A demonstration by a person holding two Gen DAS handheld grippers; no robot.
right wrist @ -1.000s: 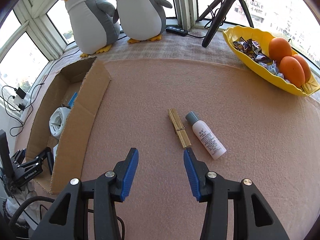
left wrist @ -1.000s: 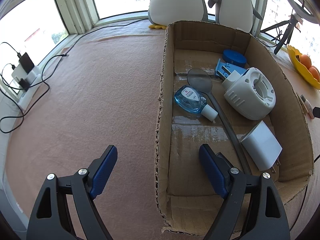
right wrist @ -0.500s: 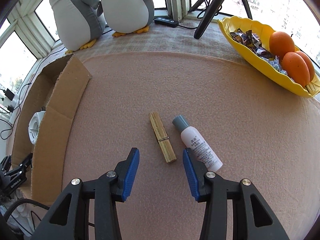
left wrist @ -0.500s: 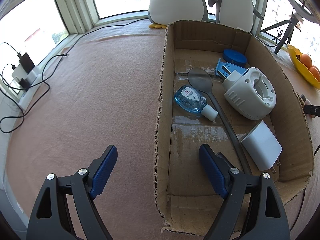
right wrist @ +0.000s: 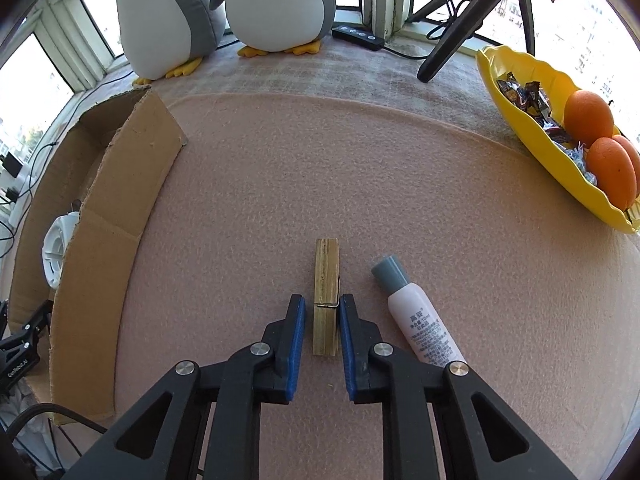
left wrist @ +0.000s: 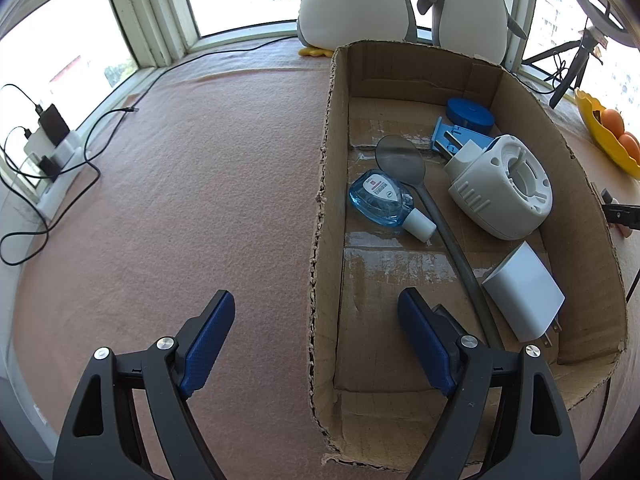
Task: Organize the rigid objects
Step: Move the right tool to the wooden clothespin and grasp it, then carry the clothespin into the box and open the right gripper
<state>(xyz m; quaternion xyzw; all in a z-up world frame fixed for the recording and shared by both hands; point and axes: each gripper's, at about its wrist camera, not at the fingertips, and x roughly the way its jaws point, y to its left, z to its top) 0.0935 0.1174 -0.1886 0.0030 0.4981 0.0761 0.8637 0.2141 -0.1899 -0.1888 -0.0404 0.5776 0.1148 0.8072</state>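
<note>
You have two plush penguins [right wrist: 276, 0], three oranges [right wrist: 588, 116], one clothespin [right wrist: 326, 296], one lotion bottle [right wrist: 416, 316], one cardboard box [left wrist: 328, 200] and one spoon [left wrist: 400, 160].

We look down from both wrists toward the windows, sharing the cardboard box [left wrist: 520, 92] [right wrist: 132, 184] and, apparently, the same penguins [left wrist: 352, 4] [right wrist: 276, 4].

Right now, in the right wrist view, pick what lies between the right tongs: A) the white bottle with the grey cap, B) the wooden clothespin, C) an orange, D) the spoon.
B: the wooden clothespin lies on the pink cloth between the blue pads of the right tongs, while the white bottle lies just outside them.
</note>
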